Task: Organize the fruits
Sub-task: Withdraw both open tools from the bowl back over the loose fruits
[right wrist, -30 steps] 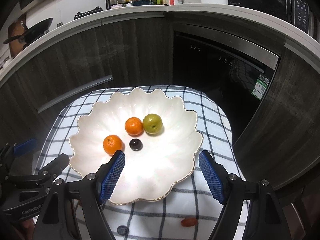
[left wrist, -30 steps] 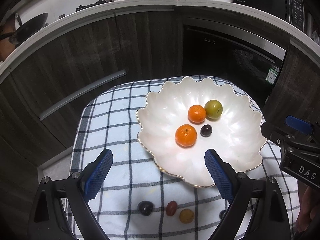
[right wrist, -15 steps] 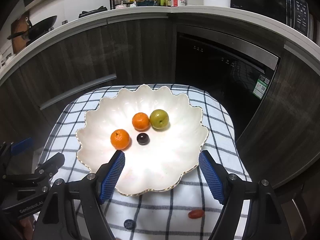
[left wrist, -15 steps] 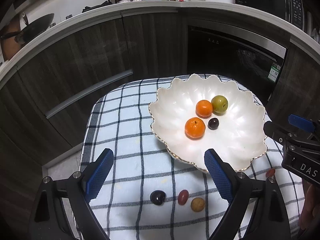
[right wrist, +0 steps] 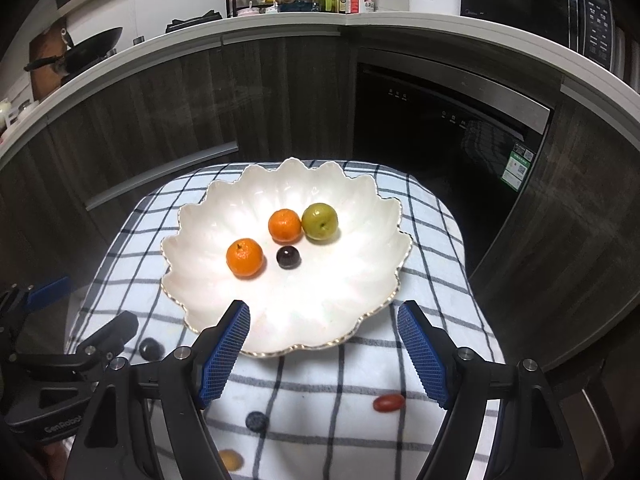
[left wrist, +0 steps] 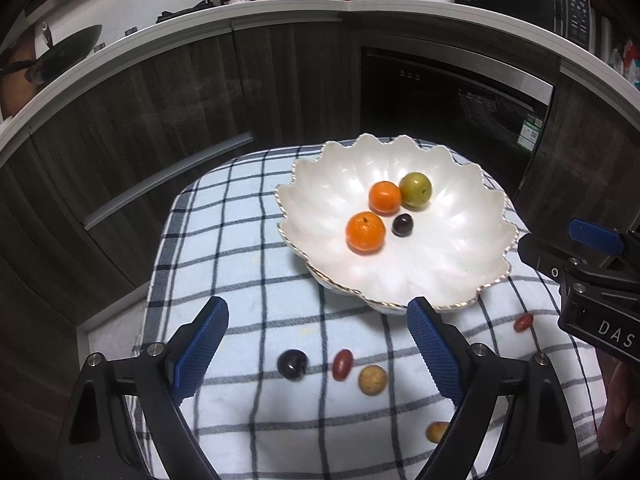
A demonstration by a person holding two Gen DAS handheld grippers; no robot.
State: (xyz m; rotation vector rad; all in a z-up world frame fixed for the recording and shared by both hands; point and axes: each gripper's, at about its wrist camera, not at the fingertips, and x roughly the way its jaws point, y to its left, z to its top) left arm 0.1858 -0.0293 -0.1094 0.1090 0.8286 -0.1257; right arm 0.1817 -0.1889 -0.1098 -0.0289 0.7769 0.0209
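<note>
Left gripper [left wrist: 316, 346], closing on nothing, over checked cloth [left wrist: 240, 264]; dim, perhaps kitchen.

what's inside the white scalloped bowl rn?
In the bowl: two oranges, a green fruit, a dark plum. Its near rim is hidden behind the tongs.

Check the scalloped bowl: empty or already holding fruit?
Holding fruit: the scalloped bowl contains two oranges, a green fruit and a dark plum. More fruit lies outside on the cloth.
</note>
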